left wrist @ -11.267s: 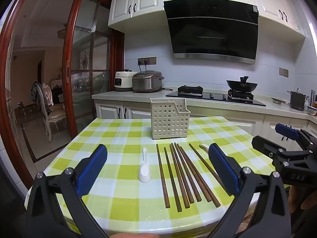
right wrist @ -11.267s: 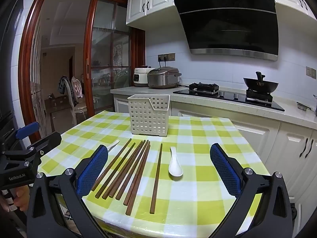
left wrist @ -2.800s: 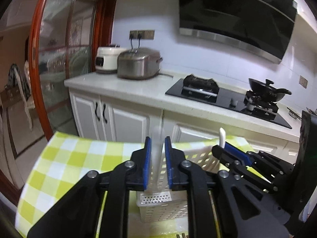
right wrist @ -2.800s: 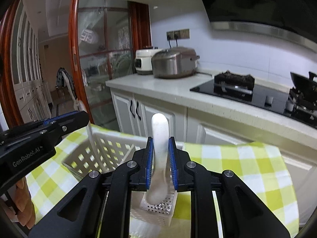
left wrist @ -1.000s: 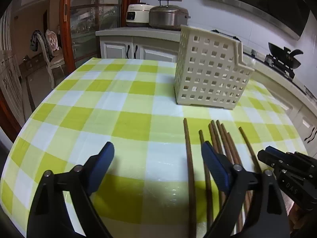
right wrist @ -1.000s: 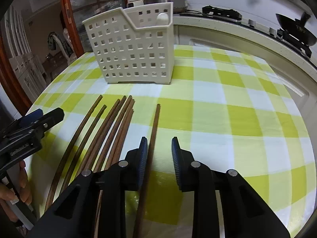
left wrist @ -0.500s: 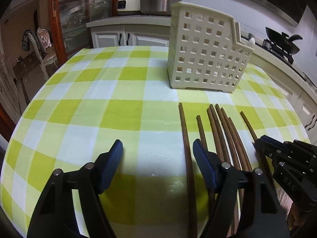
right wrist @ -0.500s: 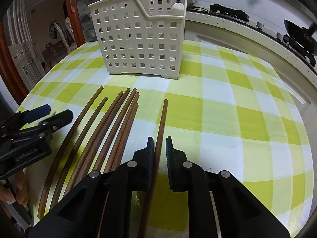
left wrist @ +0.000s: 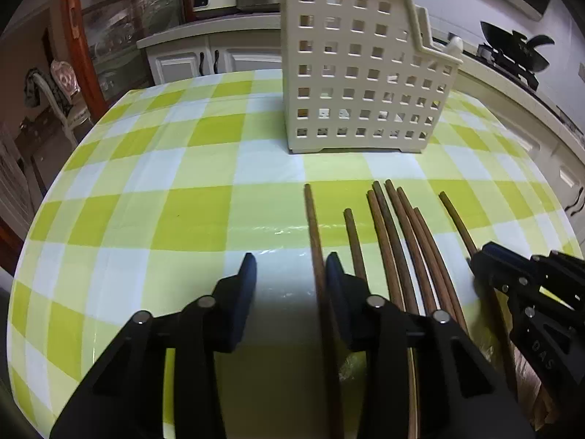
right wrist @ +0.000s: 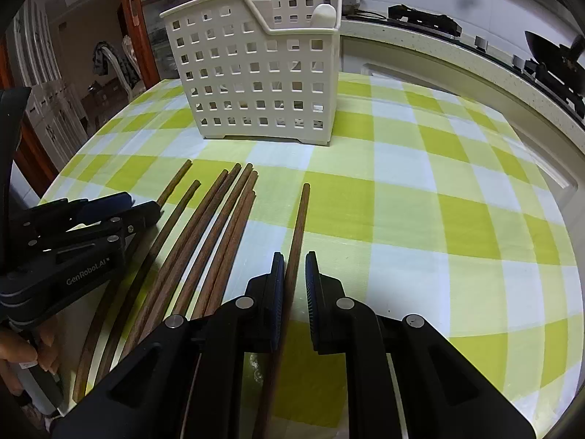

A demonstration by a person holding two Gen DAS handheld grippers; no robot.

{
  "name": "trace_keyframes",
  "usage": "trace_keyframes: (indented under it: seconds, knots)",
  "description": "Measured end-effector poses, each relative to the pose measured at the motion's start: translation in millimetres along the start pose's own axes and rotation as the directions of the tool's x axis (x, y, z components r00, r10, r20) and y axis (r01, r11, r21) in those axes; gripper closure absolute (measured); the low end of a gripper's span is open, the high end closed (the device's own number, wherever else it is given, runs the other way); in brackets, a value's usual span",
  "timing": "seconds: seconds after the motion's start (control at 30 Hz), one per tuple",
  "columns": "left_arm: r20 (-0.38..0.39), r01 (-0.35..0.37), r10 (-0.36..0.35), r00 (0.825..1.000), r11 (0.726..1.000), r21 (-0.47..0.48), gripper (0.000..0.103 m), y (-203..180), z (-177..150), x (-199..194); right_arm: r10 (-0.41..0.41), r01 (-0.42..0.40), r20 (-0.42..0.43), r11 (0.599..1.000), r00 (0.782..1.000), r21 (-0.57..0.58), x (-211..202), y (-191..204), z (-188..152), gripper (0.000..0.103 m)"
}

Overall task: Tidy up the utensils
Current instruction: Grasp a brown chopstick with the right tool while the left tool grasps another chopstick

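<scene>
Right wrist view: right gripper low over the tabletop, pads nearly closed around the rightmost chopstick, a sliver of gap at the right pad, so not yet clamped by the look of it. Stick isolated from the rest, probably the reason for choosing it: room for a pad on either side. At 10 o'clock, the main bundle of chopsticks, fanned and partly touching, tips toward the basket. At 12 o'clock, well beyond the tips, the white perforated utensil basket, upright, a white spoon handle poking above its rim at the lower, cut-down end. At 9 o'clock, the left gripper.

Left wrist view: left gripper about half open, nothing held, straddling the leftmost chopstick, which lies just beside the right pad; likewise the outermost stick on its side, easiest to pinch alone. Remaining sticks at 2 o'clock, right gripper at 3 o'clock. Basket at 12 o'clock.

Judged stage: spoons stowed, chopsticks all on the tabletop; squeeze and lift likely next. Risk: round stick rolling out.
</scene>
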State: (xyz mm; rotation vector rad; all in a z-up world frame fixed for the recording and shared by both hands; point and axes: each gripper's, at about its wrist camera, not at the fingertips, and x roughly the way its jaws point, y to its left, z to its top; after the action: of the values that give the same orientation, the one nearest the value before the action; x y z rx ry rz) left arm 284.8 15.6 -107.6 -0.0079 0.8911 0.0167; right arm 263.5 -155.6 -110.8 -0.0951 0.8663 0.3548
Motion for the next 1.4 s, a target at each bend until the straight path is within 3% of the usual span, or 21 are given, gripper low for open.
trace_keyframes:
  seconds: [0.47,0.7,1.1,1.4]
  knots:
    - [0.004,0.012,-0.012,1.0,0.999,0.048,0.095,-10,-1,0,-0.025,0.025,-0.002,0.999,1.0,-0.04,4,6,4,0.091]
    - [0.007,0.054,-0.054,0.999,0.999,0.002,0.096,0,-2,-3,0.013,-0.013,0.019,1.0,1.0,0.01,0,-2,4,0.095]
    - [0.117,0.079,-0.072,0.99,0.995,-0.059,0.096,14,0,-33,0.045,-0.049,0.103,0.998,0.994,0.041,-22,-3,8,0.096]
    - [0.167,0.075,-0.066,0.984,0.996,-0.05,0.096,12,0,-56,0.041,-0.051,0.169,0.997,0.985,0.059,-45,-6,13,0.096]
